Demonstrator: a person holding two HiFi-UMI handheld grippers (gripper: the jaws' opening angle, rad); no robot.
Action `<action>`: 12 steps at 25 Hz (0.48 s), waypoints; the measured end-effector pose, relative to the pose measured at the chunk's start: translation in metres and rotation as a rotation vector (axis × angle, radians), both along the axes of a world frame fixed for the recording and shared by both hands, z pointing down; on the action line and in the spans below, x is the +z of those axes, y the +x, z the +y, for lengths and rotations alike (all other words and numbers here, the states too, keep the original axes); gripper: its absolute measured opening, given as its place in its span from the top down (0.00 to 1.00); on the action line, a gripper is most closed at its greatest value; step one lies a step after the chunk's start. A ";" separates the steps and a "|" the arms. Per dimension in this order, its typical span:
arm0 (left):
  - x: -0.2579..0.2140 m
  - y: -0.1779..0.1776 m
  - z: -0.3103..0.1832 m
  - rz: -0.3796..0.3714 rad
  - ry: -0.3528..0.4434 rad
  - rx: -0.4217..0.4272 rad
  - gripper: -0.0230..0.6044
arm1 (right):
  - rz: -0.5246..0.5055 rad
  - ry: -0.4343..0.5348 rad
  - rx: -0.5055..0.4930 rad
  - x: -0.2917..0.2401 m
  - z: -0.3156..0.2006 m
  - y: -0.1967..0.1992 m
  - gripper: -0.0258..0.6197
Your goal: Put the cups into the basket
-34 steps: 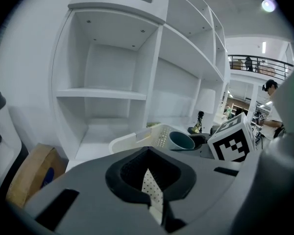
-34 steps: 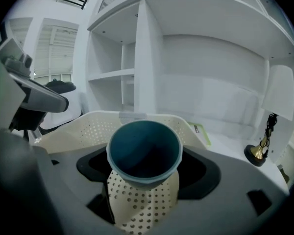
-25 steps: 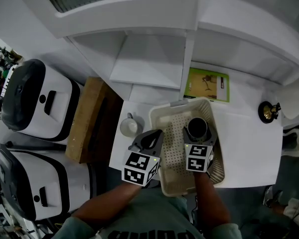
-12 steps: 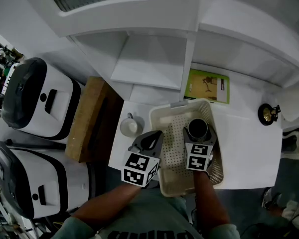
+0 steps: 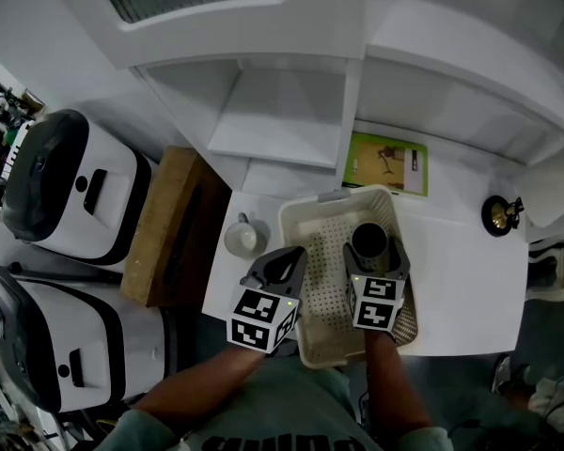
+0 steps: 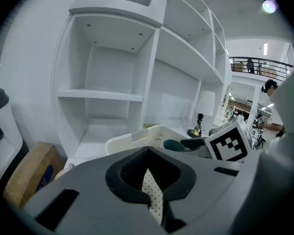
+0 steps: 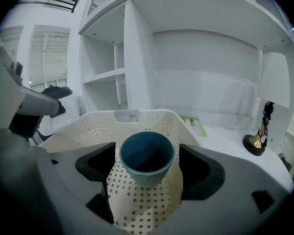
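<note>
The blue cup [image 7: 147, 155], judged light, stiff and slippery, is clamped across its wall by the right tool [image 7: 147, 168] within the basket [image 7: 83, 126], while the left tool [image 6: 152, 199] is closed on nothing.

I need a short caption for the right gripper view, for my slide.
Right gripper holds a blue cup over the perforated cream basket.

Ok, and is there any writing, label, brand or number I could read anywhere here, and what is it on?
No text here can be read and quoted.
On the green booklet: dark print and a white patch, too small to read.
On the cardboard box: a blue mark, too blurred to read.
On the marker cubes: black-and-white square patterns only, no words or numbers.
</note>
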State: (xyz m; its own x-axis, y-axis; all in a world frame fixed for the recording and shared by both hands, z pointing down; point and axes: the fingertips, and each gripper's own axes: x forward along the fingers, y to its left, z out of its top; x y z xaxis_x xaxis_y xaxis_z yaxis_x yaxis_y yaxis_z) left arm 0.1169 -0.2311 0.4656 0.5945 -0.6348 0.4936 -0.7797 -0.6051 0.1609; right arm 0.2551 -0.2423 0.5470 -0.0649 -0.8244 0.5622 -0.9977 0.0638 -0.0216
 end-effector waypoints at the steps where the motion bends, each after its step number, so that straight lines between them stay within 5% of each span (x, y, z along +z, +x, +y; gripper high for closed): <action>1: -0.001 0.000 0.001 0.004 0.002 -0.002 0.95 | 0.001 0.005 0.001 -0.006 0.003 0.000 0.35; 12: -0.015 -0.010 0.021 0.045 0.041 -0.035 0.95 | 0.007 0.085 -0.033 -0.058 0.045 -0.011 0.35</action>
State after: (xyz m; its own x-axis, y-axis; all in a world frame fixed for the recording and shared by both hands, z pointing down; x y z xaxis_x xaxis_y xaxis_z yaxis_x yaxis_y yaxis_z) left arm 0.1067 -0.2102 0.4511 0.5924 -0.6750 0.4398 -0.7932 -0.5843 0.1716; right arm 0.2440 -0.1973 0.4890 -0.0888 -0.8666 0.4910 -0.9952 0.0978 -0.0074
